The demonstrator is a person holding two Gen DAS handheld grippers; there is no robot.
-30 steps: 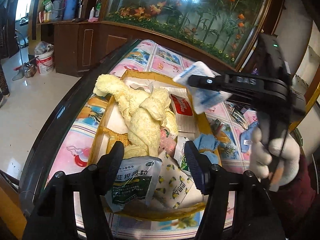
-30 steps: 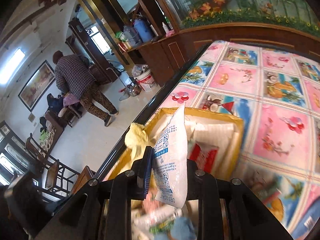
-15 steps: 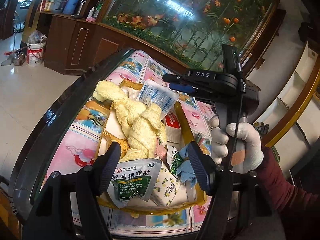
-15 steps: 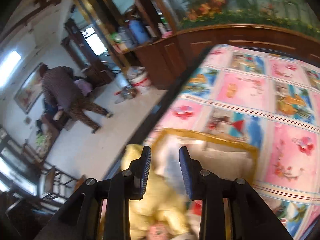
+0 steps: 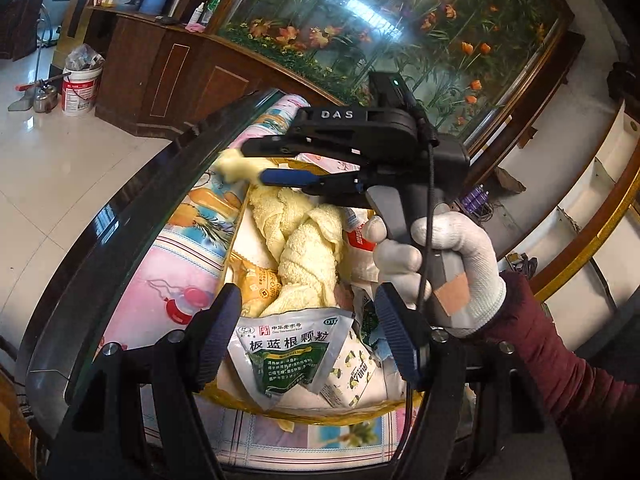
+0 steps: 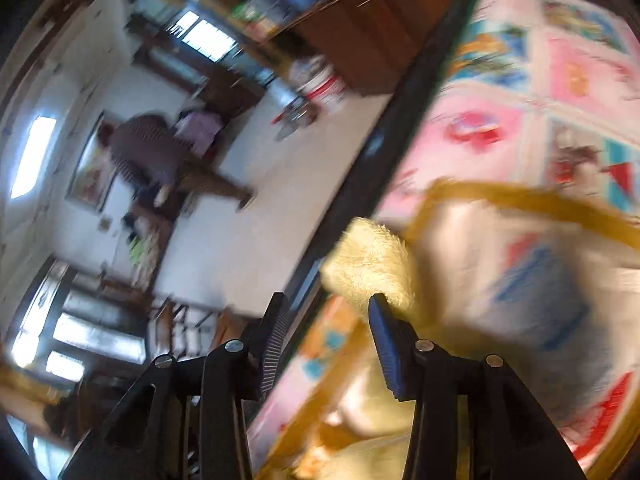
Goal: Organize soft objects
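A yellow towel (image 5: 308,248) lies twisted along a shallow yellow tray (image 5: 235,236) among soft sachets. A green-and-white sachet (image 5: 288,352) sits at the near end, just below my left gripper (image 5: 308,336), which hovers open and holds nothing. A white-gloved hand (image 5: 452,248) holds my right gripper (image 5: 254,162) across the tray's far end. It is open, its tips at the towel's far end (image 5: 230,166). In the blurred right wrist view, the right gripper (image 6: 328,320) is open, and the towel end (image 6: 372,268) lies just past its right finger. A white-and-blue packet (image 6: 540,292) lies in the tray (image 6: 520,196).
The tray rests on a glass-topped table with a pink patterned cloth (image 5: 172,264) and a dark curved edge (image 5: 120,216). A wooden cabinet (image 5: 180,80) and an aquarium stand behind, with a white bucket (image 5: 80,88) on the floor. A person (image 6: 148,152) bends over far off.
The right gripper has let go of the white-and-blue packet, which now lies in the tray. It has swung left and down to the towel's far end. The left gripper stays open.
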